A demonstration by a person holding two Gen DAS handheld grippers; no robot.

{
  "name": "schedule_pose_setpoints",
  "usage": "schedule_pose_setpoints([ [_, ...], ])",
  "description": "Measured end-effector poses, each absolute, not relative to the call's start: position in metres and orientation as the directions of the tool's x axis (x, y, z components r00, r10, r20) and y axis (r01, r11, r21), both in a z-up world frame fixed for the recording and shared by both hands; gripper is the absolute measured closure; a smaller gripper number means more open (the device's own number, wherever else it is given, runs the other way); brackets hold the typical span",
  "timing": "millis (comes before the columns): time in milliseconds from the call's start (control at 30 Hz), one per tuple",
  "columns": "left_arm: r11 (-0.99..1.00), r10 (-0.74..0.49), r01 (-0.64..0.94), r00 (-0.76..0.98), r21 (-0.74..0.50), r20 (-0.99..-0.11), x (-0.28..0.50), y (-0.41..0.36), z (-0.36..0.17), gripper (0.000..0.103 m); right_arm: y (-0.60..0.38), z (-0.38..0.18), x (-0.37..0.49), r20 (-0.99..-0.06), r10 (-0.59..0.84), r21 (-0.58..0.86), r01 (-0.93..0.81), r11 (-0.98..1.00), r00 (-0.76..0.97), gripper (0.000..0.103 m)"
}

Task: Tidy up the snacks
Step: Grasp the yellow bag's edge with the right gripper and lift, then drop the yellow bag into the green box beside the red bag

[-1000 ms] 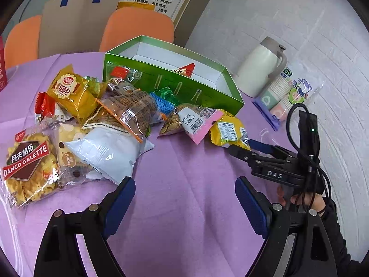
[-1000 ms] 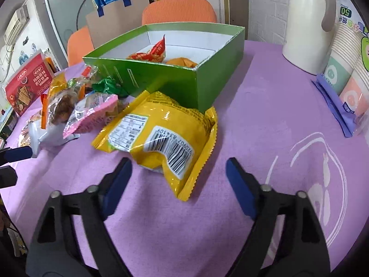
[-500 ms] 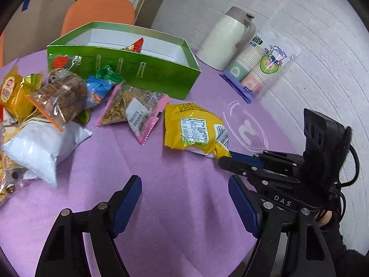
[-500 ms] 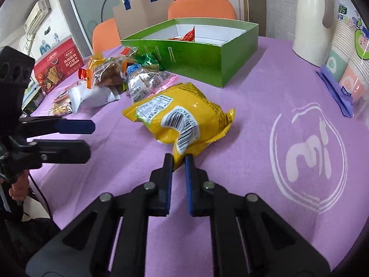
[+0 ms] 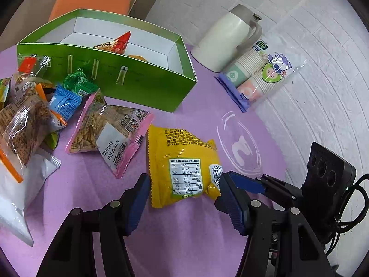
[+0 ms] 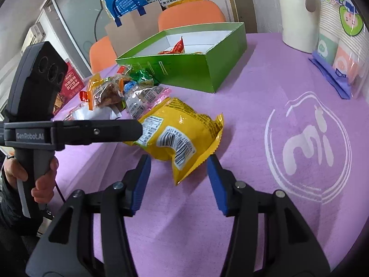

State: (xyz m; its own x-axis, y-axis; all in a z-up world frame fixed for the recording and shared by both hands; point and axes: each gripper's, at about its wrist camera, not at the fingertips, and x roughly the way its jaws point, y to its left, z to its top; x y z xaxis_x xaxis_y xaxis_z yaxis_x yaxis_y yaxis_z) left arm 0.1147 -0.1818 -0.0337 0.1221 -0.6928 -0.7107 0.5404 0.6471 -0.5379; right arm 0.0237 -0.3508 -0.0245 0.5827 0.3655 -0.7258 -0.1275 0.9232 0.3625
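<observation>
Both tongs stood half open at the yellow snack bag, the left gripper closing around it, the right gripper just opening off its corner.

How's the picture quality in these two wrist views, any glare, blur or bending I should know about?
Left wrist view: sharp, strong fisheye bending of the brick wall, glare on the paper cup pack wrapper and the yellow snack bag. Right wrist view: also sharp and evenly lit, green box edges curve, dark vignette at the corners.

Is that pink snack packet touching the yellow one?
Apart. The left wrist view shows purple cloth between the pink snack packet and the yellow packet.
</observation>
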Motion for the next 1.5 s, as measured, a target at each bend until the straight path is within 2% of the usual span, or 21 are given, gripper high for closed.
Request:
schedule_pose_setpoints([
  [67,0.655,-0.682,0.542,0.124,-0.526,-0.721,0.114,-0.184,-0.036,0.04,-0.351,-0.026,0.026,-0.722,0.368,0.366,-0.128,0.922,0.585,0.04],
  [433,0.657,-0.681,0.537,0.121,-0.529,-0.723,0.123,-0.186,-0.043,0.042,-0.353,-0.037,0.035,-0.718,0.395,0.416,-0.103,0.904,0.572,0.04],
  [467,0.658,-0.677,0.537,0.117,-0.527,-0.726,0.125,-0.188,-0.046,0.055,-0.354,-0.039,0.037,-0.721,0.391,0.419,-0.089,0.903,0.572,0.042],
  [500,0.647,-0.687,0.536,0.102,-0.542,-0.719,0.126,-0.189,-0.049,0.065,-0.355,-0.041,0.039,-0.725,0.382,0.417,-0.076,0.906,0.572,0.051],
  [533,0.649,-0.689,0.529,0.104,-0.547,-0.717,0.126,-0.189,-0.05,0.066,-0.356,-0.041,0.039,-0.729,0.362,0.403,-0.063,0.913,0.581,0.06],
  [567,0.653,-0.688,0.527,0.112,-0.544,-0.717,0.125,-0.189,-0.049,0.068,-0.357,-0.041,0.04,-0.731,0.366,0.41,-0.058,0.91,0.577,0.064],
  [600,0.659,-0.684,0.528,0.124,-0.536,-0.719,0.124,-0.189,-0.047,0.074,-0.359,-0.041,0.04,-0.725,0.379,0.428,-0.056,0.902,0.576,0.08],
  [633,0.659,-0.685,0.534,0.137,-0.529,-0.715,0.122,-0.189,-0.044,0.076,-0.359,-0.04,0.039,-0.721,0.391,0.44,-0.058,0.896,0.572,0.09],
  [800,0.646,-0.702,0.584,0.201,-0.491,-0.683,0.108,-0.185,-0.012,0.079,-0.349,-0.011,0.029,-0.705,0.345,0.362,-0.103,0.926,0.62,0.092],
  [1033,0.617,-0.753,0.637,0.306,-0.463,-0.583,0.124,-0.176,0.053,0.079,-0.349,0.053,0.044,-0.602,0.325,0.313,-0.158,0.936,0.73,0.092],
  [1167,0.619,-0.765,0.632,0.347,-0.467,-0.543,0.151,-0.176,0.074,0.079,-0.35,0.071,0.069,-0.559,0.318,0.312,-0.161,0.936,0.766,0.092],
  [1333,0.634,-0.76,0.605,0.373,-0.481,-0.532,0.186,-0.18,0.079,0.079,-0.35,0.072,0.104,-0.541,0.306,0.313,-0.15,0.938,0.784,0.092],
  [1500,0.649,-0.749,0.576,0.371,-0.496,-0.549,0.215,-0.189,0.06,0.079,-0.361,0.053,0.136,-0.553,0.322,0.35,-0.136,0.927,0.769,0.092],
])
